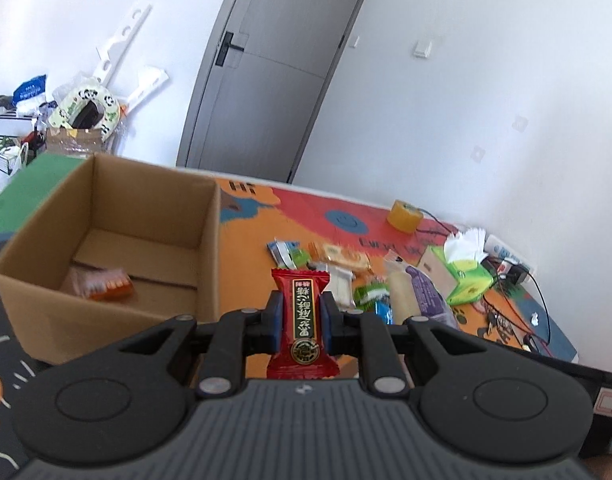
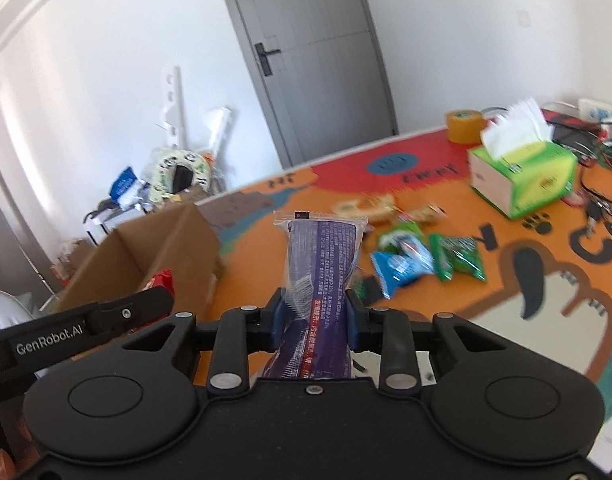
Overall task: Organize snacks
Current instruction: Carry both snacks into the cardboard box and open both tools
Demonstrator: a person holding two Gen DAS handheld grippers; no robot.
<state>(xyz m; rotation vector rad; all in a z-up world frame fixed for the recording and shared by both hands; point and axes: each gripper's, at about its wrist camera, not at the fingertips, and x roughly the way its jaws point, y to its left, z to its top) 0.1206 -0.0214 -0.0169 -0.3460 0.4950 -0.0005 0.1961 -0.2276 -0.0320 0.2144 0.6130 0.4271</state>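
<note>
Left claw [image 1: 300,314] clamped mid-length on red crinkly foil snack pkt [image 1: 302,320], open brown cardboard box [image 1: 208,248] just left. Right claw [image 2: 313,316] clamped on purple soft plastic-wrapped snack bar [image 2: 321,264]. Both light, slippery; grip mid-body, not seams.

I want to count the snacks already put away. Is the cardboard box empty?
Not empty. The open cardboard box has one orange snack packet lying on its bottom.
</note>
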